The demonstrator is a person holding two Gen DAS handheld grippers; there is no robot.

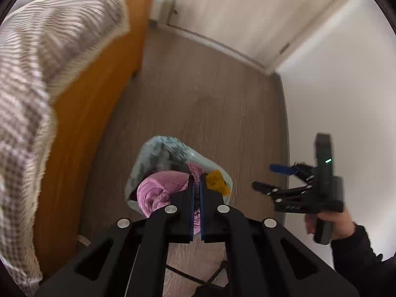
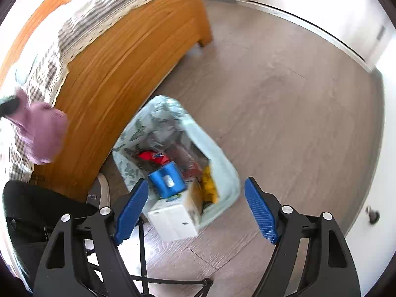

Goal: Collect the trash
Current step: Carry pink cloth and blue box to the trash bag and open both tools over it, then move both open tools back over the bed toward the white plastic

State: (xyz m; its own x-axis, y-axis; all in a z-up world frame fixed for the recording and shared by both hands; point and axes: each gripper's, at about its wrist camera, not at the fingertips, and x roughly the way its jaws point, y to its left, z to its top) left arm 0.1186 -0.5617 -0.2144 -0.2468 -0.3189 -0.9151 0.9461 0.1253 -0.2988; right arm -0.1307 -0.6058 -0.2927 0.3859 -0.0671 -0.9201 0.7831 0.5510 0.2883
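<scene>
Over the bag mouth: left gripper point(image 1: 197, 185), jaws pressed together on a pink knitted cloth point(image 1: 158, 193) that bulges out to the left of the fingers.
Right gripper point(image 2: 195, 212): jaws spread wide, blue ribbed pads point(image 2: 259, 215) bare, nothing between them; seen from the left wrist it hangs near the white wall, held in the person's hand point(image 1: 329, 225).
Trash bag point(image 2: 222, 170): pale translucent plastic, standing open on the floor just beside the bed frame.
Bag contents: blue can point(image 2: 168, 180), white box point(image 2: 173, 217) jutting over the near rim, yellow wrapper point(image 2: 210, 185), red packet point(image 2: 151, 157).
Cloth position: above the bag's left side in the left wrist view; whether it touches the rim cannot be told.
Bed edge: orange wooden side panel point(image 2: 118, 79) runs along the left, a checked blanket point(image 1: 32, 74) draped over its top edge.
Open room: bare grey wood floor point(image 2: 284, 113) stretches from the bag to the white skirting and wall at right.
</scene>
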